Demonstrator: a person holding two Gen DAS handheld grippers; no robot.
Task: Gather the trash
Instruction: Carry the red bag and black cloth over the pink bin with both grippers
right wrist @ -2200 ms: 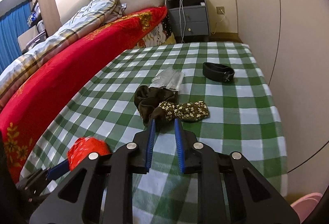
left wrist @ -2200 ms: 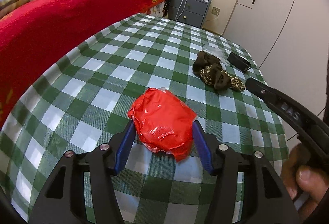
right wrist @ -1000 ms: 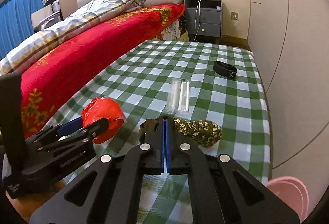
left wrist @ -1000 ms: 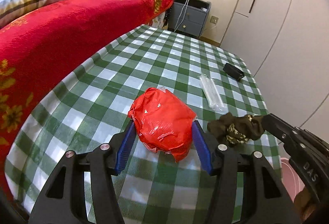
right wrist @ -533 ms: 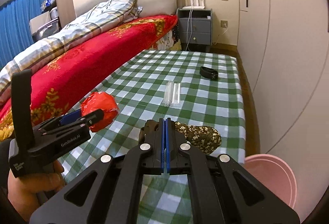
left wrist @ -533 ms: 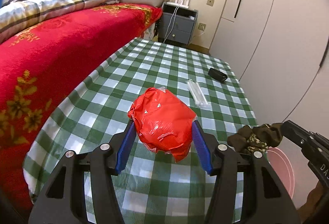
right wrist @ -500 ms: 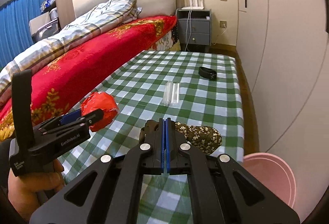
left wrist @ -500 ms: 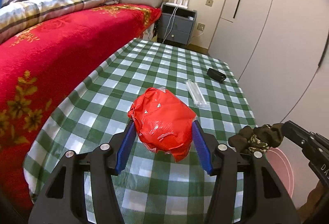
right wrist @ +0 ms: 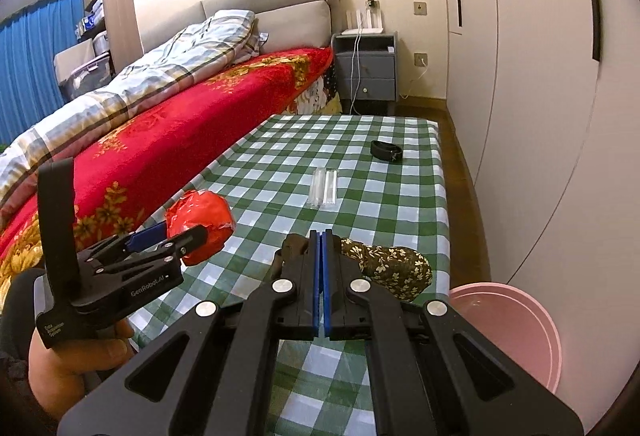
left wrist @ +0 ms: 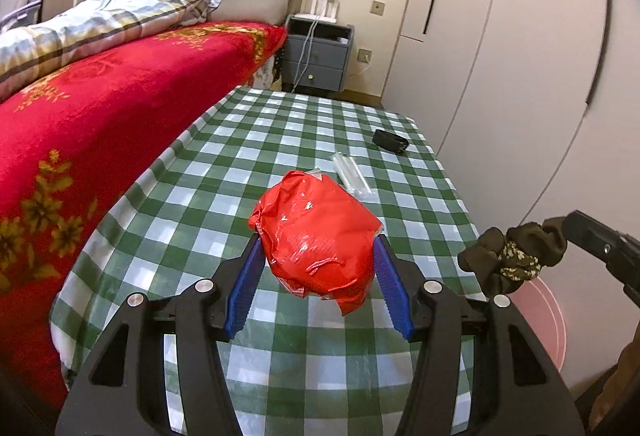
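The right wrist view is taking in the blue curtain (right wrist: pixel 28 72) at the upper left of the frame and the whole near rim of the pink basin (right wrist: pixel 516 332) at the lower right, while the left wrist view is catching only a sliver of that basin (left wrist: pixel 548 320) behind its own right finger. Both views are showing the red bedspread (left wrist: pixel 100 116) along the left and the green checked tablecloth (left wrist: pixel 296 140) in the middle. Only the right wrist view is showing the person's left hand (right wrist: pixel 76 360) wrapping the handle at the lower left, the left gripper (right wrist: pixel 180 238) pointing up and to the right. In the left wrist view the left gripper (left wrist: pixel 316 268) is gripping the crumpled red plastic bag (left wrist: pixel 316 236) at frame centre, above the cloth. The right gripper (right wrist: pixel 322 242) is pinching the dark floral fabric (right wrist: pixel 388 268) between closed blue pads, with the cloth bunching out to both sides. Farther up the table, a clear plastic packet (right wrist: pixel 325 186) and a small black band (right wrist: pixel 386 151) are lying flat, well apart.
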